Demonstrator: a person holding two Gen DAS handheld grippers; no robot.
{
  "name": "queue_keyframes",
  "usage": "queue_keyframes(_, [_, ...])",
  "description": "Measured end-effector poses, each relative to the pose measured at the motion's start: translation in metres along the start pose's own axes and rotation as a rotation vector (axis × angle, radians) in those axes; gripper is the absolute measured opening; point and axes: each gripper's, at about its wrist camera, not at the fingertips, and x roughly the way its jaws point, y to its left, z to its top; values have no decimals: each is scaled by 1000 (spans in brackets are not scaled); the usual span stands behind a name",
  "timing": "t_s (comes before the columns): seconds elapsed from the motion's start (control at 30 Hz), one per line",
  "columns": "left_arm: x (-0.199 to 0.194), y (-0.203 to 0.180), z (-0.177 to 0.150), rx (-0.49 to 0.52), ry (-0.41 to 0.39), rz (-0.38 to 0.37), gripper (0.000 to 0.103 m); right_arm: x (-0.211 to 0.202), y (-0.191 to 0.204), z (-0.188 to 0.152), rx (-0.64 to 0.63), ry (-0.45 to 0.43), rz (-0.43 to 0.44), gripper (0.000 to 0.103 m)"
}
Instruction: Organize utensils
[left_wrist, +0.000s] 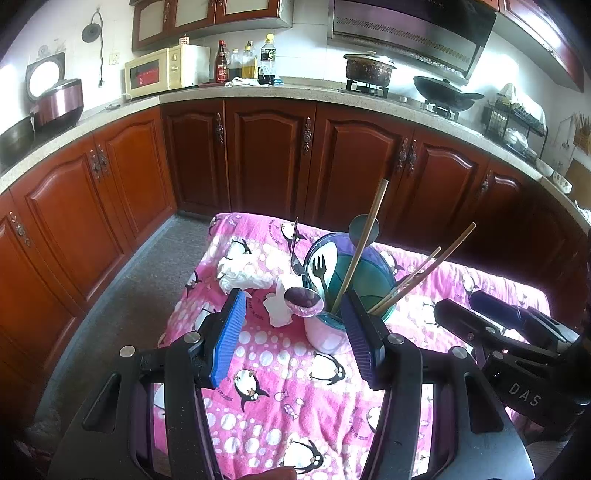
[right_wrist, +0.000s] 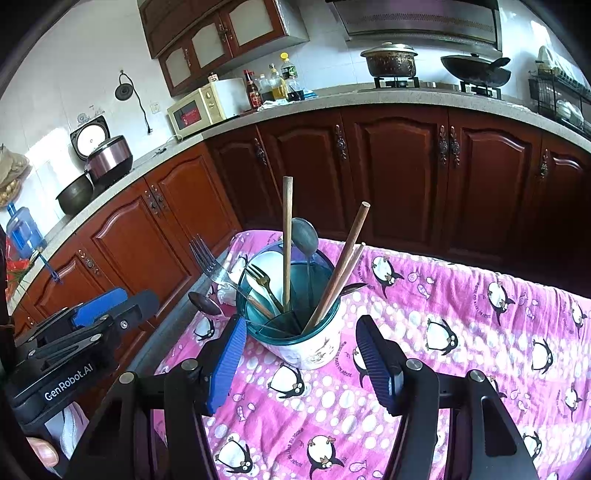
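We saw the white round utensil holder with a teal see-through rim (right_wrist: 309, 343) standing upright on the pink penguin-print cloth (right_wrist: 461, 332). In the right wrist view it sat just ahead of the right gripper (right_wrist: 302, 363), roughly in line with the gap between its fingers, not touching either pad. In the left wrist view the same holder (left_wrist: 327, 332) sat ahead of the left gripper (left_wrist: 293, 332), close to its right-hand finger; contact there we could not tell.

Both grippers were released, jaws standing well apart, nothing clamped. The left one's blue ribbed pads (left_wrist: 229, 336) were bare, the right one's pads (right_wrist: 225, 365) too. Each gripper showed in the other's view, off to the side.

The holder was full: wooden chopsticks (right_wrist: 338, 273) leaning right, one more wooden chopstick (right_wrist: 287, 240) nearly upright, a grey metal spoon (right_wrist: 305, 234) bowl-up, a gold fork (right_wrist: 258, 275) tines-up, and a white plastic spoon (right_wrist: 266, 271) inside. A silver metal fork (right_wrist: 207, 258) and a dark-bowled spoon (right_wrist: 203, 302) stuck out toward the left. Crumpled white tissue (left_wrist: 240, 275) lay on the cloth beside the holder.
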Motion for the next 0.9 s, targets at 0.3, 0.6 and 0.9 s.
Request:
queue_keyframes(0.3, [1, -3, -1, 13, -3, 9, 53, 0, 1, 0, 1, 4, 1, 60])
queue_keyframes(0.6, [1, -4, -1, 18, -8, 12, 53, 2, 3, -2, -2, 13, 4, 60])
queue_keyframes(0.9, [3, -8, -3, 33, -12, 9, 53, 5, 2, -4, 0, 20, 6, 60])
